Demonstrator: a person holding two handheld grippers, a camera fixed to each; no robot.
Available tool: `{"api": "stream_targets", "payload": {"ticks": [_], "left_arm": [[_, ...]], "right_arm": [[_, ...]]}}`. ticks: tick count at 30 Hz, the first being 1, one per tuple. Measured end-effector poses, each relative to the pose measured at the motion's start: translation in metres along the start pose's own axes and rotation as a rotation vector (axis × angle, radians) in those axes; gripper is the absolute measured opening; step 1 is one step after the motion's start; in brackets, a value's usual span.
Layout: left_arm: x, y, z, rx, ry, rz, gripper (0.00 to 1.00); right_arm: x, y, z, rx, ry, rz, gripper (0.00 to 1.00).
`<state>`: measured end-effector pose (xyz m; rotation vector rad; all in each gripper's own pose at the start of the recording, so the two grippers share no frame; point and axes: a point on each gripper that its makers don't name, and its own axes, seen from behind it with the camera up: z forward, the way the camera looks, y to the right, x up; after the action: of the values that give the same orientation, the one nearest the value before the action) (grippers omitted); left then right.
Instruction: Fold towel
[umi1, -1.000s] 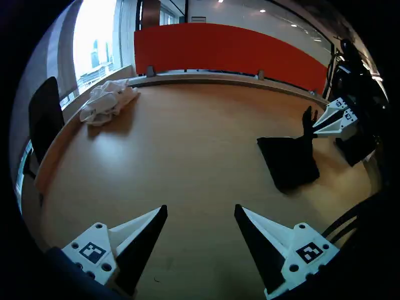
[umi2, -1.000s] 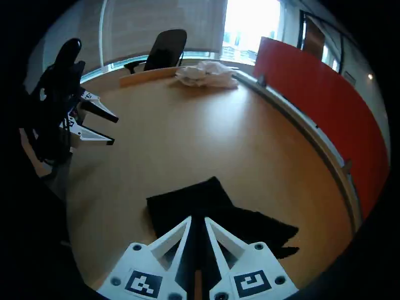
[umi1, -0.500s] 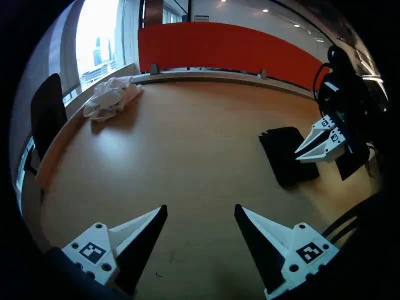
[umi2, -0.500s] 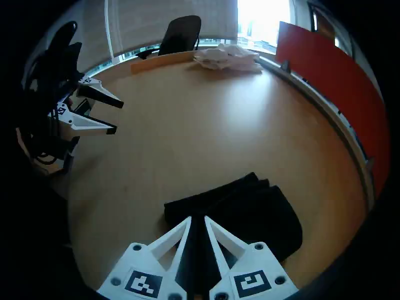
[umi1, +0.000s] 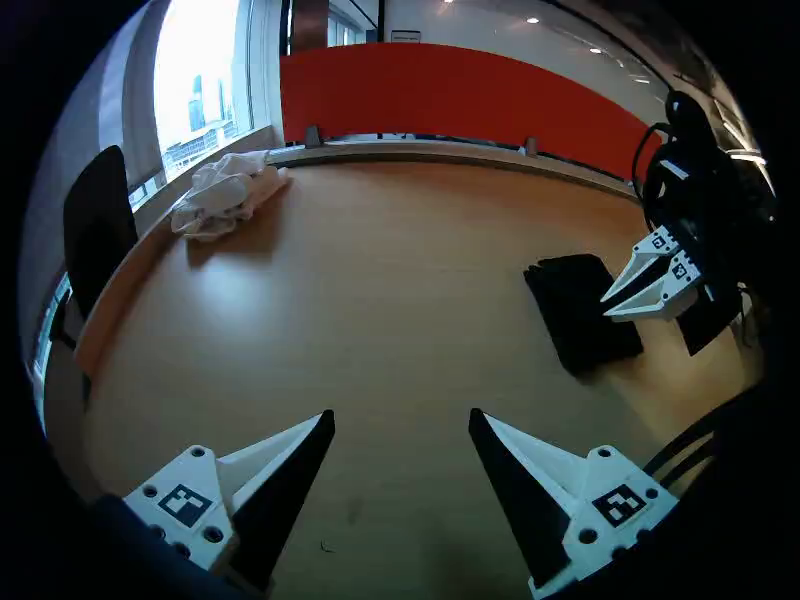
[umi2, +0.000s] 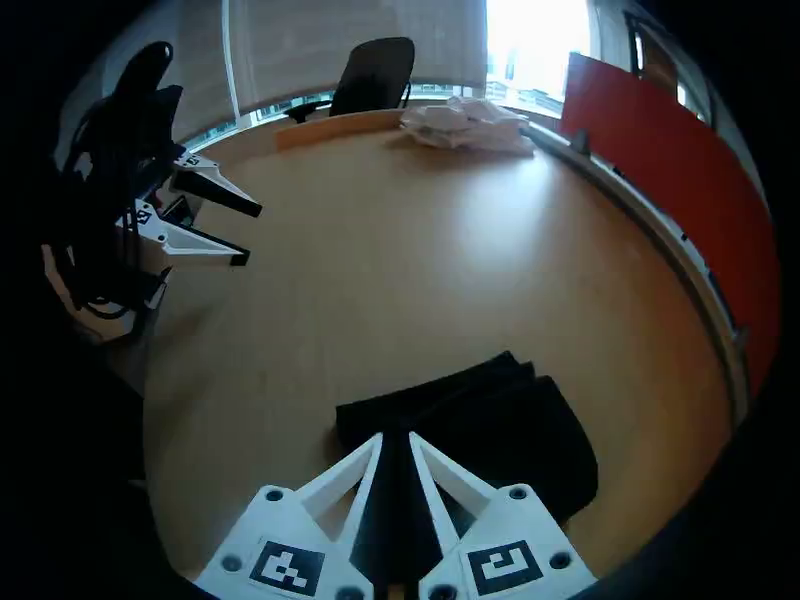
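Two fingers of the left gripper stand wide apart at the near edge of the left gripper view, with nothing between them but bare wooden tabletop; in the right gripper view the same gripper hovers off to the left over the tabletop's edge, held by a dark shape that is hard to make out. Nearest in the right gripper view, the right gripper has its fingers drawn close together, only a thin dark slit between them; the tips sit over the near edge of the black towel, and whether they nip any cloth cannot be told. That towel lies flat on the tabletop, folded into a compact layered pad, well apart from the left gripper; seen from the left gripper view it lies to the right, with the right gripper's tips just over its far-right side. Farther off, a heap of white cloth rests near the tabletop's far rim; a black chair stands beyond that rim; a long red partition runs along the far side, and bright windows close the room.
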<state>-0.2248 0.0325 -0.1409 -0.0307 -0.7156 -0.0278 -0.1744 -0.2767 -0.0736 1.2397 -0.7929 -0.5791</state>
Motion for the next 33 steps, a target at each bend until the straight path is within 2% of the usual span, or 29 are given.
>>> {"api": "stream_targets", "payload": {"ticks": [7,12,14,20,22,24,26,33], "left_arm": [[-0.001,0.0,0.0,0.001,-0.001,0.001,1.0],[-0.002,0.0,0.001,0.0,-0.003,0.002,1.0],[-0.002,0.0,0.001,-0.001,-0.003,0.002,1.0],[-0.003,0.0,0.0,-0.001,-0.005,0.003,1.0],[-0.003,0.0,0.001,-0.001,-0.004,0.003,1.0],[-0.002,0.0,0.001,0.0,-0.004,0.003,1.0],[-0.002,0.0,0.001,0.0,-0.004,0.004,1.0],[-0.001,-0.001,0.002,0.0,-0.005,0.01,1.0]], "right_arm": [[-0.01,-0.005,0.006,0.014,-0.025,-0.028,0.06],[-0.015,-0.008,0.008,0.023,-0.037,-0.034,0.17],[-0.016,-0.008,0.008,0.024,-0.037,-0.034,0.25],[-0.019,-0.008,0.006,0.018,-0.038,-0.022,0.62],[-0.019,-0.007,0.006,0.011,-0.035,-0.014,0.7],[-0.019,-0.006,0.005,0.001,-0.031,-0.005,0.75],[-0.02,-0.006,0.004,-0.006,-0.029,0.005,0.78],[-0.026,-0.001,0.0,-0.036,-0.026,0.025,0.78]]}}
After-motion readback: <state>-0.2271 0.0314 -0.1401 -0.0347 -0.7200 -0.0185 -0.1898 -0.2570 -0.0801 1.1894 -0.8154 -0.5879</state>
